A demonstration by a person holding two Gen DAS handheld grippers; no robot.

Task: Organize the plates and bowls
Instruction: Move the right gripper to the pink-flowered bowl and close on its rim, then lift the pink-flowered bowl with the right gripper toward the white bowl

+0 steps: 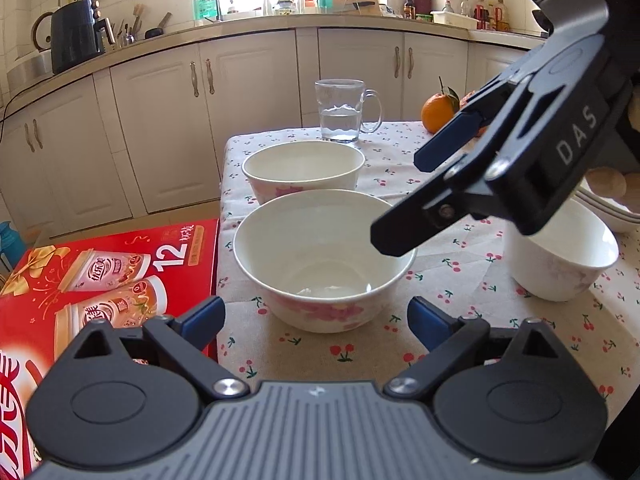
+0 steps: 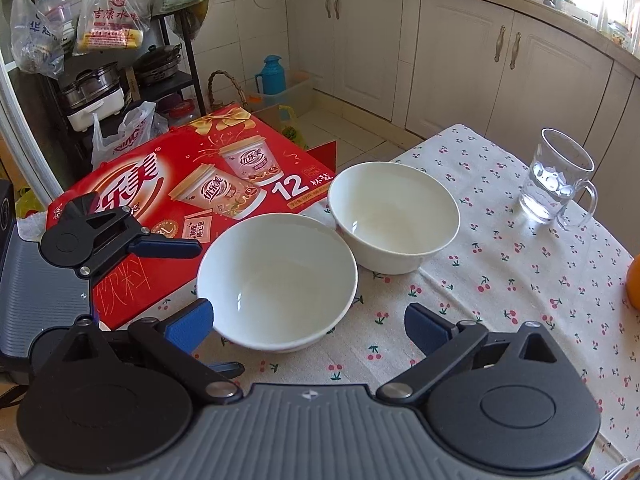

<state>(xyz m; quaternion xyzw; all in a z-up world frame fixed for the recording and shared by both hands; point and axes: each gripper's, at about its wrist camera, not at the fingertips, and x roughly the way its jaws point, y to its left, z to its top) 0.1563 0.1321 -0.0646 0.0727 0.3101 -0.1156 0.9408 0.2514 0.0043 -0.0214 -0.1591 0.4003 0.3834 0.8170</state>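
Three white bowls with pink flowers stand on the cherry-print tablecloth [image 1: 460,280]. The near bowl [image 1: 320,260] [image 2: 276,280] is empty and sits just ahead of my left gripper [image 1: 316,314] [image 2: 218,308], which is open with nothing in it. A second empty bowl [image 1: 304,168] [image 2: 394,216] stands right behind it. The third bowl [image 1: 560,260] is at the right. My right gripper [image 1: 398,200] [image 2: 308,314] is open and empty, hanging above the near bowl's right rim. White plates [image 1: 616,212] show at the far right, partly hidden by a hand.
A glass mug [image 1: 344,112] [image 2: 556,176] holding some water stands at the table's far side, with an orange [image 1: 438,114] [image 2: 634,280] to its right. A red drinks box [image 1: 100,280] [image 2: 180,184] lies against the table's left edge. Kitchen cabinets [image 1: 248,120] stand beyond.
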